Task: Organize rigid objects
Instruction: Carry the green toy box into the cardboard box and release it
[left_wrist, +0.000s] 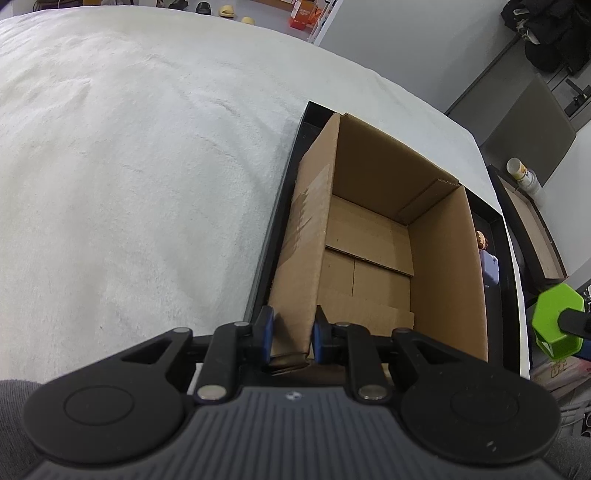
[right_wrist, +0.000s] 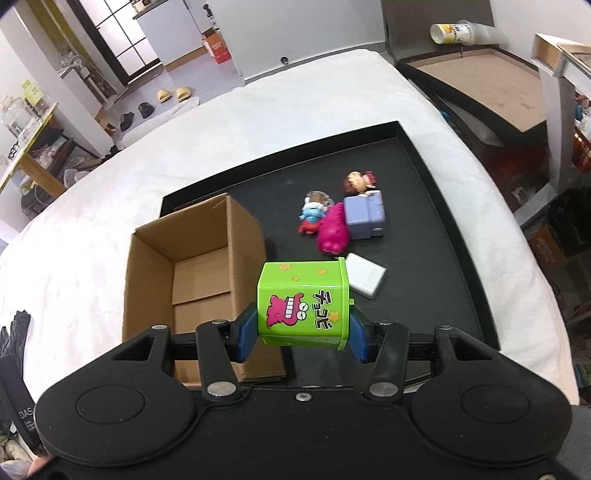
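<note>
My left gripper (left_wrist: 293, 334) is shut on the near left wall of the open cardboard box (left_wrist: 373, 236), which stands on a black tray (left_wrist: 284, 184). In the right wrist view my right gripper (right_wrist: 303, 334) is shut on a green hexagonal box (right_wrist: 304, 302) with a pink cartoon print, held in the air just right of the cardboard box (right_wrist: 192, 273). That green box (left_wrist: 556, 321) also shows at the right edge of the left wrist view. The cardboard box is empty inside.
On the black tray (right_wrist: 424, 206) lie a pink toy (right_wrist: 332, 230), a small blue-and-red figure (right_wrist: 312, 214), a lilac block toy (right_wrist: 365, 218) with a brown-haired figure (right_wrist: 358, 182), and a white flat block (right_wrist: 365, 275). White cloth (left_wrist: 129, 166) covers the table. A side table (right_wrist: 491, 77) stands right.
</note>
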